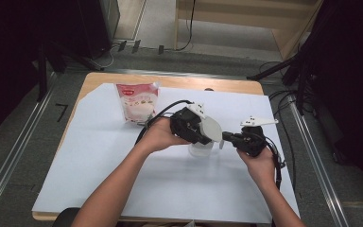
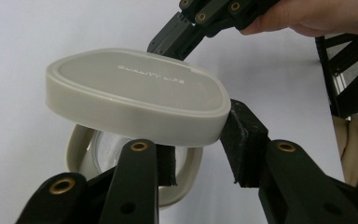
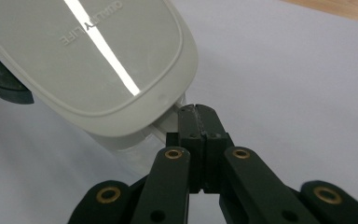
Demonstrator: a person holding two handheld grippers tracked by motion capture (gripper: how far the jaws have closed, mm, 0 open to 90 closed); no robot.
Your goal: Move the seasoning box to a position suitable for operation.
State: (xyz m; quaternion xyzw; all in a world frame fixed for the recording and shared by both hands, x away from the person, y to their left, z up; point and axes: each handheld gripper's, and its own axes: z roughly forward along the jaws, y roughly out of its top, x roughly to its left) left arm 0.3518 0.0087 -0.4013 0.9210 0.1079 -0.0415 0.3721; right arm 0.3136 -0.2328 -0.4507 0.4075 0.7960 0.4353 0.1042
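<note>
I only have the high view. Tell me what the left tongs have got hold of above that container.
Observer: The left tongs are clamped on a beige lid by its edge. The lid is tilted above the open mouth of the container.
Operator: Read me whatever is printed on that lid.
Observer: Raised letters on its top say QUALITY LIFE.
Operator: Now check the right tongs.
Observer: The right tongs are shut, with their tips beside the container's wall, just under the lid's edge. I cannot tell whether they pinch anything.
</note>
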